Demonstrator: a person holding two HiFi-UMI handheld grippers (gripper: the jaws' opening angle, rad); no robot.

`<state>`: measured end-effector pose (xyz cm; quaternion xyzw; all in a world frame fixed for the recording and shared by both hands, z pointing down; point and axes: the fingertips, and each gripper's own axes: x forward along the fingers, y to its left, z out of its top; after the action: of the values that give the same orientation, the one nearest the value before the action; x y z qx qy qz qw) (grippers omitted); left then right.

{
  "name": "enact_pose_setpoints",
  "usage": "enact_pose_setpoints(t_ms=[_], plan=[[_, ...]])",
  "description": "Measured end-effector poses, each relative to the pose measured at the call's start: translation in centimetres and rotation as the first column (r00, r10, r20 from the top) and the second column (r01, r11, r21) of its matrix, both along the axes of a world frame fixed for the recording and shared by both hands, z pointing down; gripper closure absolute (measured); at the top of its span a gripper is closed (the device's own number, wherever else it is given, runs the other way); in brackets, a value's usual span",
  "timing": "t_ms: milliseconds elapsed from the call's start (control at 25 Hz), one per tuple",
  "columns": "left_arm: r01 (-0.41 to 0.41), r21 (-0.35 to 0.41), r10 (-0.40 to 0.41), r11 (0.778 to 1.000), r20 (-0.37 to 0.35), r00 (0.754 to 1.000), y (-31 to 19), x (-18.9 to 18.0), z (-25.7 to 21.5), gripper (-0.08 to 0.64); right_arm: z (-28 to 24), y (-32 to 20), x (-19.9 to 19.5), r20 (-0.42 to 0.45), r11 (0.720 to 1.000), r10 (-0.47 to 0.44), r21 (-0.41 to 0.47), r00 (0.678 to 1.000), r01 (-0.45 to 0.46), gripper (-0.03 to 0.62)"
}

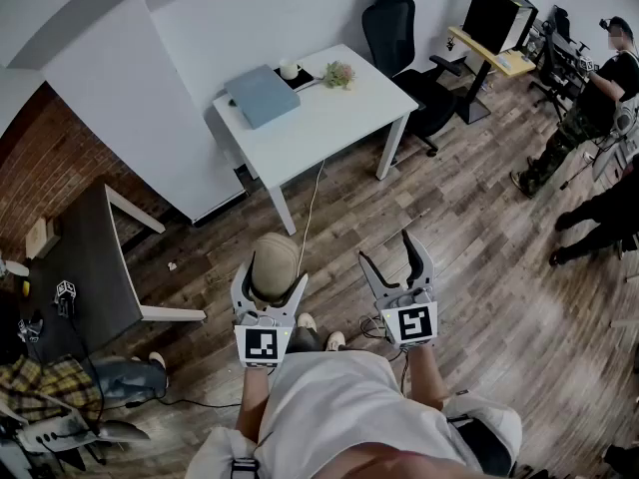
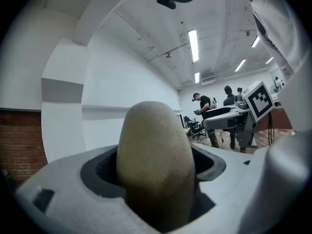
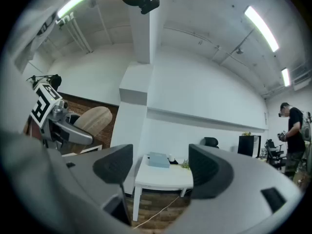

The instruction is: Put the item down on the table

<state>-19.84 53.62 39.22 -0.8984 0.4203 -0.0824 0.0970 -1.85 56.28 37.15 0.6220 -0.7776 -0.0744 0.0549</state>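
Short of the white table (image 1: 329, 118), left gripper (image 1: 271, 285) clamps tan item (image 1: 273, 255).

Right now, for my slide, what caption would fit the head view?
Left gripper holds a tan oval item, right gripper is open, white table stands ahead.

The head view looks forward and steeply down from high up onto the wood floor (image 1: 479, 267) and the white table (image 1: 329, 118). The left gripper view tilts upward, very close to the tan item (image 2: 156, 165) that fills it. The right gripper view faces that white table (image 3: 163, 177) roughly level. Both gripper views catch a standing person (image 2: 201, 104), seemingly the same standing person (image 3: 291, 130).
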Motion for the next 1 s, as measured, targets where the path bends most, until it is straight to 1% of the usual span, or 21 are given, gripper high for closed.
enact_pose_setpoints(t_ms=[160,360,480,640,760,880,1000], plan=[[0.003,0.009,-0.003,1.000,0.005,1.000,1.2,0.0,-0.2,0.152,-0.2,1.4,0.4,0.063,1.000,-0.005,0.025,0.998,0.004,0.234],[0.004,0.024,-0.004,1.000,0.008,1.000,0.8,0.2,-0.8,0.152,-0.4,1.2,0.3,0.062,0.999,-0.022,0.028,0.998,0.020,0.224],[0.003,0.011,-0.003,1.000,-0.008,1.000,0.1,0.3,-0.8,0.152,-0.4,0.4,-0.3,0.055,0.999,-0.029,0.023,0.998,0.027,0.224],[-0.011,0.031,0.011,0.999,-0.007,1.000,-1.9,0.2,-0.3,0.152,0.2,-1.2,-0.7,0.050,1.000,-0.024,0.010,0.998,0.024,0.224],[-0.015,0.014,0.016,1.000,-0.034,0.999,-4.0,0.0,-0.3,0.152,0.5,-3.1,-0.9,0.046,1.000,-0.005,-0.005,0.999,0.005,0.225],[-0.043,0.028,0.043,0.999,-0.016,0.999,-6.4,-0.2,-0.2,0.153,0.5,-5.3,-1.1,0.041,1.000,0.015,-0.013,0.999,-0.015,0.227],[-0.060,0.021,0.060,0.998,-0.015,0.998,-9.1,-0.8,0.0,0.153,0.4,-7.8,-1.5,0.029,0.999,0.032,-0.016,0.999,-0.031,0.227]])
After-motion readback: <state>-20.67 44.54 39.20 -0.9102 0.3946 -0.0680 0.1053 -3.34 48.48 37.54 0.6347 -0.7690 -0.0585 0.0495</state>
